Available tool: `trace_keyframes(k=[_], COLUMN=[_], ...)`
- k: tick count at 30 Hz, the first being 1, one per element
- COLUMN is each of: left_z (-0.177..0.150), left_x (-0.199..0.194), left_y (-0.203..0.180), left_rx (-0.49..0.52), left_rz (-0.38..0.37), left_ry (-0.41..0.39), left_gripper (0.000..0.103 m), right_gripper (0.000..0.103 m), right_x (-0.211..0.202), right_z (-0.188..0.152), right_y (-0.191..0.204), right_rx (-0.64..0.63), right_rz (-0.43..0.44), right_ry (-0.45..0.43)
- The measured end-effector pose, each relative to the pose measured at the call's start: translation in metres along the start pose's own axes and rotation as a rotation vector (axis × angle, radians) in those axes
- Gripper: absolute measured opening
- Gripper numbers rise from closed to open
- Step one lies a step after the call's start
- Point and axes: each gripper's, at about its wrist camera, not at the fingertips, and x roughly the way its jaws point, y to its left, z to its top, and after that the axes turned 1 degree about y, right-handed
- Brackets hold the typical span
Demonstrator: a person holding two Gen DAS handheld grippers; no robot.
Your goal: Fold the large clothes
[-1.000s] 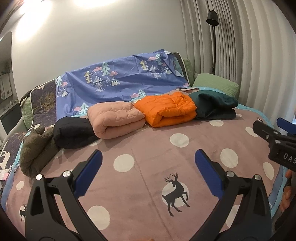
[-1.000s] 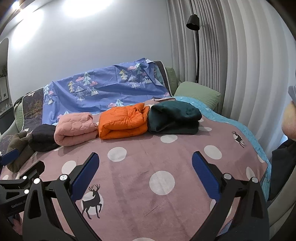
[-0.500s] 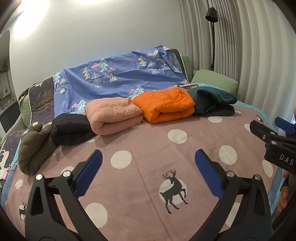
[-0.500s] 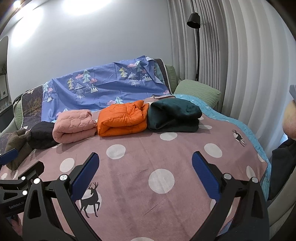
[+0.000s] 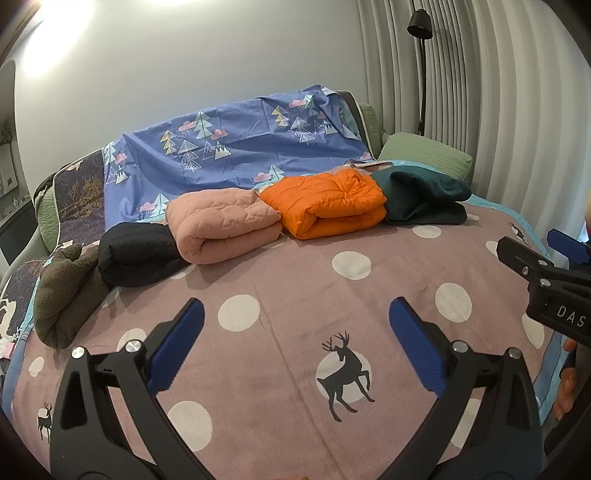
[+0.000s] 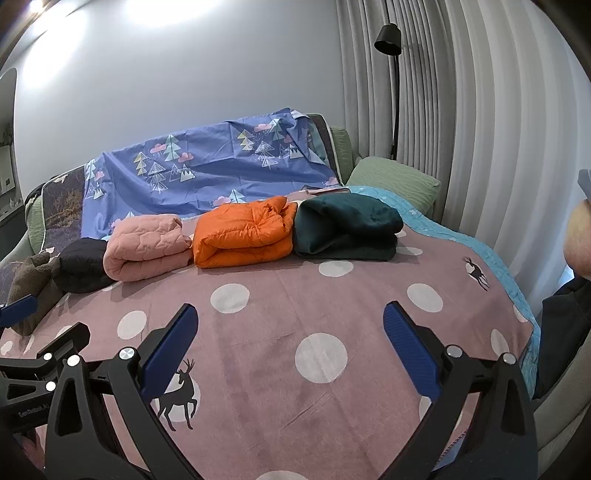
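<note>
A bed (image 5: 295, 280) is covered by a pink spotted blanket (image 6: 280, 310) with deer prints. A blue sheet (image 5: 236, 155) is draped at its head, against a plain grey wall (image 6: 177, 85). Pleated curtains (image 6: 480, 129) and a black lamp (image 6: 388, 35) are seen beside a green pillow (image 5: 424, 153).

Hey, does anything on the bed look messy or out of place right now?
Mostly tidy. The olive-brown fleece at the row's left end looks slumped rather than squarely folded like the orange jacket.
</note>
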Motion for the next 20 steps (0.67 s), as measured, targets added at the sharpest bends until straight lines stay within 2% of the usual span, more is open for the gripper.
trace_keyframes(k=[20], left_z=[-0.0035], left_x=[0.0005], left_y=[0.0007], left_rx=[0.000], left_rz=[-0.003], left_ry=[0.011], left_gripper=[0.101], right_gripper=[0.100], right_x=[0.0002], right_z=[-0.0029], right_y=[-0.0006], right_rx=[-0.009], right_rz=[-0.004], right_ry=[0.001])
